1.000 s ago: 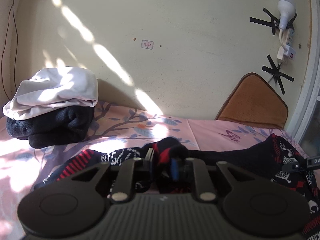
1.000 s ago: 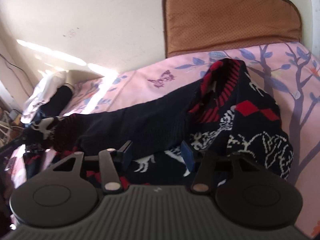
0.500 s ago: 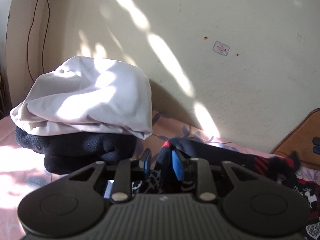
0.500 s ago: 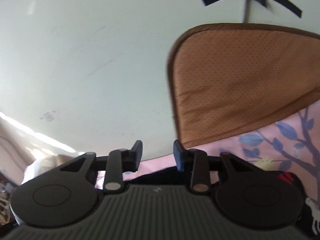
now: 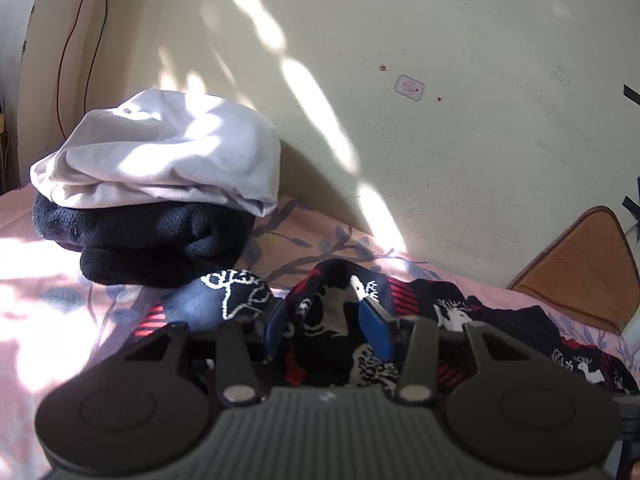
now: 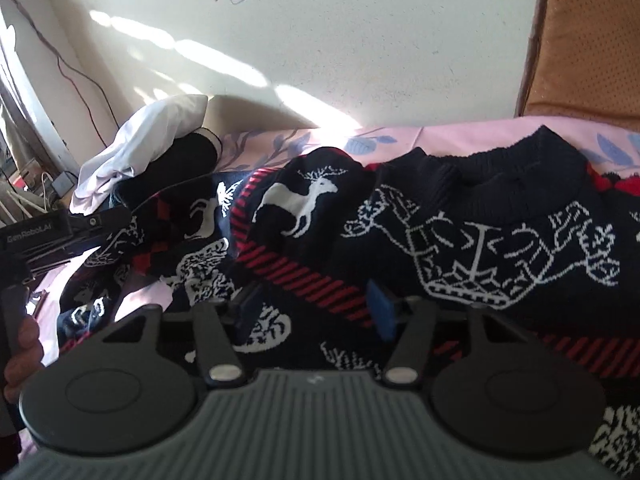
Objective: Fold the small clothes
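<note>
A small dark knitted sweater with white deer and red stripes lies on the pink floral bedsheet, neck hole toward the wall. In the left wrist view the sweater is bunched in front of my left gripper. Its blue pads stand apart with a fold of the knit between them, and no grip shows. My right gripper is open just above the sweater's front, over a red striped band. The left gripper's body shows at the left edge of the right wrist view.
A stack of folded clothes, white cloth on black fleece, sits on the bed by the wall to the left. A brown cushion leans on the wall at the right. The pale wall runs close behind the bed.
My left gripper has opened from shut on the sweater's fold. My right gripper has swung down from facing the wall and cushion to hover low over the spread sweater.
</note>
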